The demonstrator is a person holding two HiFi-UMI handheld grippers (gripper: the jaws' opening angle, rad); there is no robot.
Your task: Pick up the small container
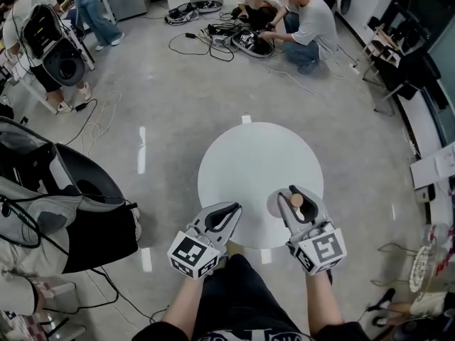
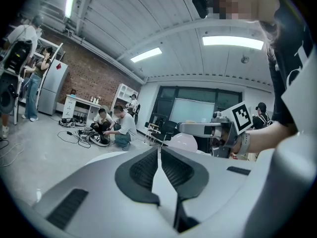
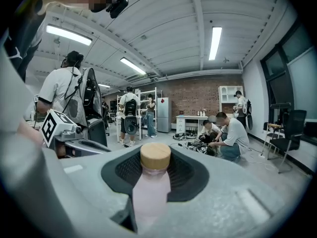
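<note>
Currently the container (image 3: 151, 192) sits in the right gripper (image 3: 155, 156), so nothing remains to be reached for. In the right gripper view the jaws are clamped on the pale pink body from both sides. The body runs lengthwise down the gap between the dark pads, with the wooden cap (image 3: 155, 155) at the 12 o'clock end, near the jaw tips. Its long axis therefore lies along the jaws, not across them. In the head view the right gripper (image 1: 298, 199) points to about 11 o'clock from its marker cube (image 1: 321, 251). The cap (image 1: 296, 200) shows as a tan spot between the jaws, above the 5 o'clock part of the round white table (image 1: 245, 158). A soft round shadow (image 1: 279, 204) lies on the tabletop just at 9 o'clock of the cap. From that I judge the container is clear of the surface, though no view shows its base. The left gripper (image 1: 233, 207) hangs at 9 o'clock of the right one, near the table's 6 o'clock rim. In the left gripper view its jaws (image 2: 159, 150) are pressed together with nothing between them. My reading: the right hand alone carries the load, and whatever comes next depends on that grip staying square along the body.
</note>
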